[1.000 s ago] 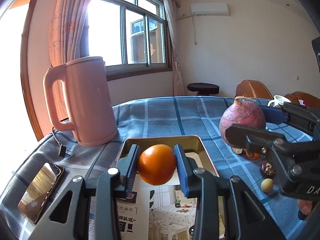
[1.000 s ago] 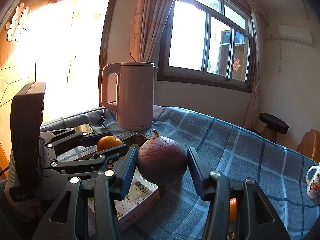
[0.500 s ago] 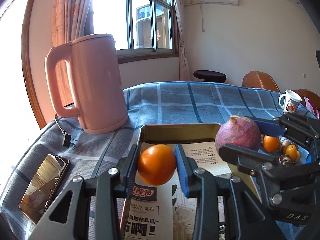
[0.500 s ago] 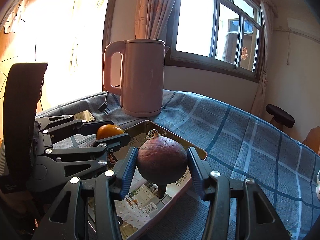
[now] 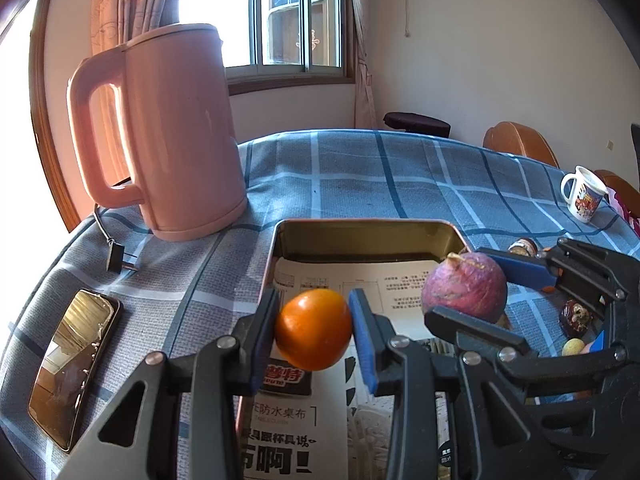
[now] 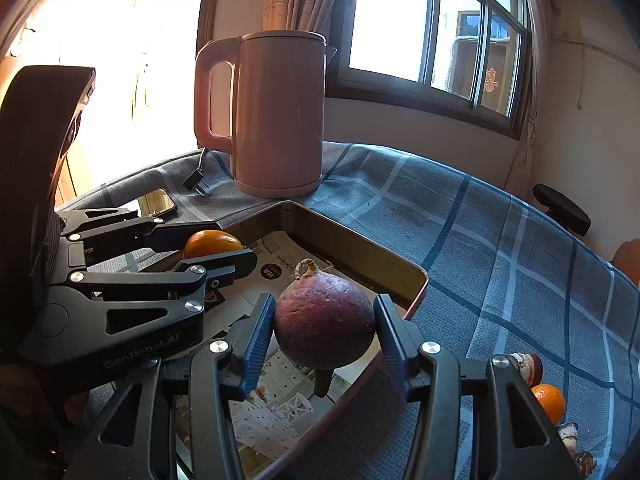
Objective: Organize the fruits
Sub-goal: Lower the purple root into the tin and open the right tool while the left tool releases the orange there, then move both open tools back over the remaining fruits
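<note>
Two tools over tin (image 5: 280, 248), mug (image 5: 582, 194) left view only, loose orange (image 6: 549, 402) right view

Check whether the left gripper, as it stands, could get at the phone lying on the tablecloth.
Probably not yet: the left gripper is shut on the orange over the tin tray. The phone lies uncovered beside it, so the path looks free once the orange is released.

A blue plaid tablecloth (image 5: 360, 176) covers the table; on it stand a pink kettle (image 5: 168, 132) far left, a phone (image 5: 72, 364) near left, a paper-lined metal tray (image 5: 368, 236) centre, a mug (image 5: 582, 194) far right; small fruits (image 6: 548, 400) lie right.
</note>
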Demonstrator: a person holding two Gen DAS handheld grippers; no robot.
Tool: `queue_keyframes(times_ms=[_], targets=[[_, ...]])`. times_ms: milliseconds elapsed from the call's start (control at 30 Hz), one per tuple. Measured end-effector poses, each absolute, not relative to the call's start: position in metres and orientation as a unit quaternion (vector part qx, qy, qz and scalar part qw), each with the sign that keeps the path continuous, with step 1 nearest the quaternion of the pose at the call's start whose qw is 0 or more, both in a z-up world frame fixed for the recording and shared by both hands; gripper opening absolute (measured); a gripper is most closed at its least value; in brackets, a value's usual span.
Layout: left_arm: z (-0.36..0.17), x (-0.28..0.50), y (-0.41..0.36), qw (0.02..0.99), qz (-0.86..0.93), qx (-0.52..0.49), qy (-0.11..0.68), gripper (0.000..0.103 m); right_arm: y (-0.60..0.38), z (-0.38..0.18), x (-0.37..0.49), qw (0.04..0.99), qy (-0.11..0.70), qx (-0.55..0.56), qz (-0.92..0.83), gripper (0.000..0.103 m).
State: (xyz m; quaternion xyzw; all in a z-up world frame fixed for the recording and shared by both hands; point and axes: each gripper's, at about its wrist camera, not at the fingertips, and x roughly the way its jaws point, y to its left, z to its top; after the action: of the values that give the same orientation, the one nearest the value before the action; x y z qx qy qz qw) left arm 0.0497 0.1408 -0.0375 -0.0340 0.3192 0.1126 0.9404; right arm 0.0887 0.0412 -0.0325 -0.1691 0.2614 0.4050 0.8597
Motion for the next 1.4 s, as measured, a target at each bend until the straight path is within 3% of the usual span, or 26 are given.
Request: queue_keyframes(times_ms=[333,467,533,567,1000,1400], targets=[[-0.039,0.051,0.142,0.938,0.117,-0.034,0.323,0.038,0.045,-0.038,0.091,0.858,0.269,-0.185,0.396,0.053],[-0.034,0.043,0.138,0.945,0.126,-0.024,0.3,0.054,0.049,-0.039,0.085,0.855,0.264,-0.196,0.402,0.054],[-0.03,0.037,0.136,0.951,0.13,-0.02,0.28,0.074,0.049,-0.038,0.081,0.855,0.257,-0.201,0.403,0.057],[-0.028,0.033,0.135,0.954,0.133,-0.018,0.269,0.077,0.048,-0.037,0.079,0.856,0.254,-0.2,0.403,0.058],[-0.013,0.019,0.072,0.973,0.062,-0.013,0.224,0.08,-0.08,-0.005,0.07,0.915,0.217,-0.139,0.311,0.063],[-0.027,0.046,-0.019,0.956,-0.05,0.046,0.285,0.08,-0.188,-0.025,0.083,0.936,0.281,-0.061,0.204,0.064]])
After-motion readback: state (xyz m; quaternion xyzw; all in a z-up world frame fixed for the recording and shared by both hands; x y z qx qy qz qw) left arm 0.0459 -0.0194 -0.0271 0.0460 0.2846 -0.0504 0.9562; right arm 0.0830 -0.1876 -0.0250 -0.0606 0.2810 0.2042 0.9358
